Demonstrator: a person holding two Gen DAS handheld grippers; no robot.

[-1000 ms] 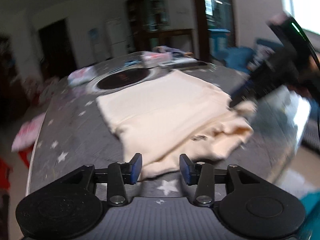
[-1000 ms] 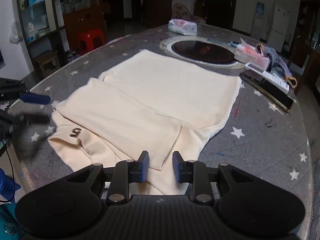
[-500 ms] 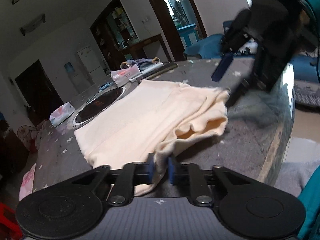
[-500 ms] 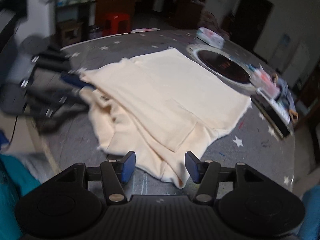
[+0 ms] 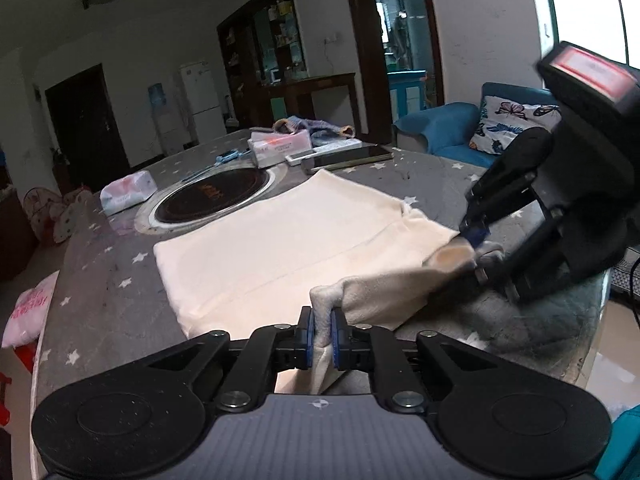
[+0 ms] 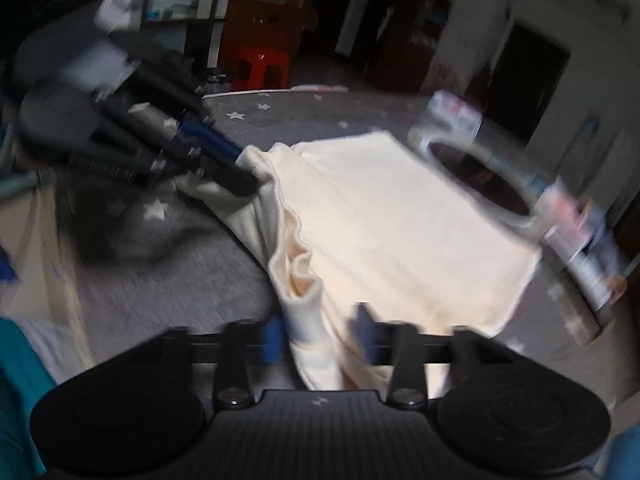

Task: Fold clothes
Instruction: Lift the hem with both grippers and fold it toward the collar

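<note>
A cream garment point(image 5: 288, 236) lies partly folded on the grey star-patterned table point(image 5: 100, 292); it also shows in the right wrist view point(image 6: 400, 216). My left gripper point(image 5: 321, 334) is shut on a bunched near corner of the garment. My right gripper point(image 6: 318, 338) has its jaws around the other near corner, with a gap still between them; the view is blurred. In the left wrist view the right gripper point(image 5: 476, 248) sits at the garment's right corner. In the right wrist view the left gripper point(image 6: 236, 164) grips the far-left corner.
A round black hob point(image 5: 212, 196) is set into the table beyond the garment. A tissue pack point(image 5: 128, 192), a white box point(image 5: 280, 148), a dark phone point(image 5: 352, 156) and a remote lie at the far side. A blue sofa point(image 5: 440, 132) stands to the right.
My left gripper stays shut on the garment corner and has lifted it. My right gripper has moved onto the other corner and its jaws have narrowed around the cloth.
</note>
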